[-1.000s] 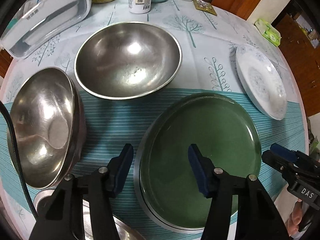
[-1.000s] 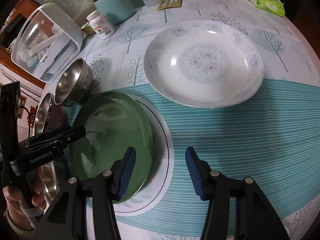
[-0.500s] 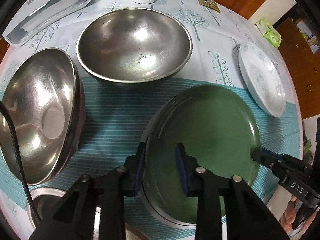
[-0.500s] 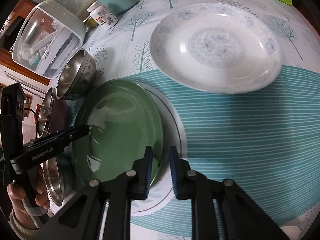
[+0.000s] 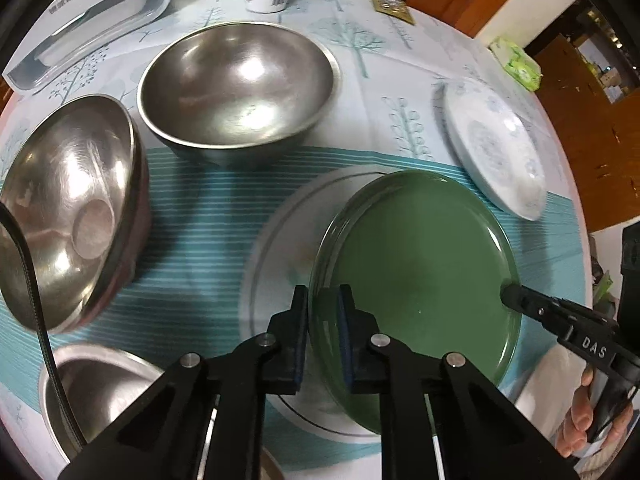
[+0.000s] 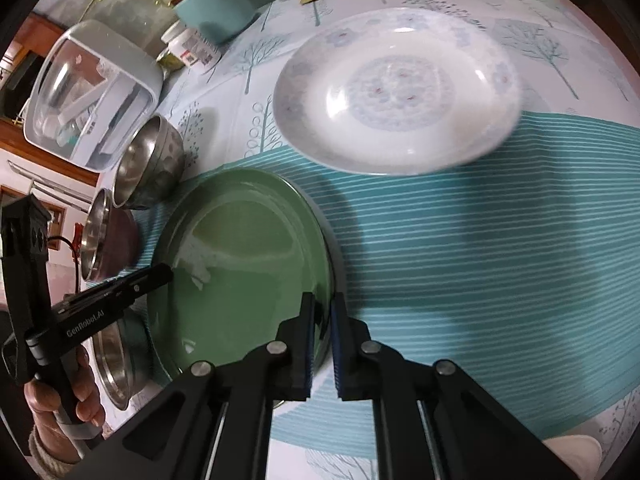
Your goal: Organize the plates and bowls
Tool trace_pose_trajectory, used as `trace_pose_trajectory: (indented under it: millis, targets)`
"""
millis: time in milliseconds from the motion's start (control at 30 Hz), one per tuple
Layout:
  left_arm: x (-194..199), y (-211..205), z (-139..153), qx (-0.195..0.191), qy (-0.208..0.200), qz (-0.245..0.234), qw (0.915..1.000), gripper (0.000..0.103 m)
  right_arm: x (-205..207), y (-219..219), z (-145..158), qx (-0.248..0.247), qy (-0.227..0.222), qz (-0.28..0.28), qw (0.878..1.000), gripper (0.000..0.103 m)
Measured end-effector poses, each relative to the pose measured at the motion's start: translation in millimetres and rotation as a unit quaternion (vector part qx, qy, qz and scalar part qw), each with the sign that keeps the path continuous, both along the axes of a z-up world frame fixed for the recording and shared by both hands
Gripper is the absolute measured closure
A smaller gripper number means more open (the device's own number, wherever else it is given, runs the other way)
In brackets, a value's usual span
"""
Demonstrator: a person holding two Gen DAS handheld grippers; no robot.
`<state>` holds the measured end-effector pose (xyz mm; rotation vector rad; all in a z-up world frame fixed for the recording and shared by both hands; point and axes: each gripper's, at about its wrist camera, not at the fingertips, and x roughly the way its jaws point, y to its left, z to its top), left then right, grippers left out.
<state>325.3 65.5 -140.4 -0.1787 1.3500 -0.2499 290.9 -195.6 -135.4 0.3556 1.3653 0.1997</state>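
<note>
Room: green plate (image 5: 420,276) lifted at a tilt over a white plate (image 5: 276,240) on the worktop (image 6: 460,248); steel bowls (image 5: 236,84) crowd the left, patterned plate (image 6: 396,92) far right.
Left gripper (image 5: 323,316): fingers pinching the green plate's near-left rim, pointing steeply down.
Right gripper (image 6: 322,320): fingers pinching its right rim, pointing steeply down.
</note>
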Motion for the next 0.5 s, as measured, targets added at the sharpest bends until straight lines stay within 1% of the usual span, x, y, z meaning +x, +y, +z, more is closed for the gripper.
trace_pose_trajectory:
  millis: [133, 267, 367, 500]
  targets:
    - [-16, -10, 16, -0.01, -0.009, -0.01, 0.9998, 0.092, -12, -13, 14, 0.0, -0.015, -0.005, 1.0, 0.096]
    - [-40, -20, 37, -0.037, -0.019, -0.023, 0.9989, 0.093, -29, -28, 28, 0.002, -0.024, -0.01, 1.0, 0.096]
    - [-57, -28, 51, -0.055, -0.025, -0.032, 0.9977, 0.093, -48, -43, 41, 0.005, -0.032, -0.013, 0.999, 0.096]
    - [-82, -47, 65, -0.072, -0.03, -0.05, 0.9957, 0.093, -81, -64, 61, -0.002, -0.045, -0.015, 0.999, 0.096]
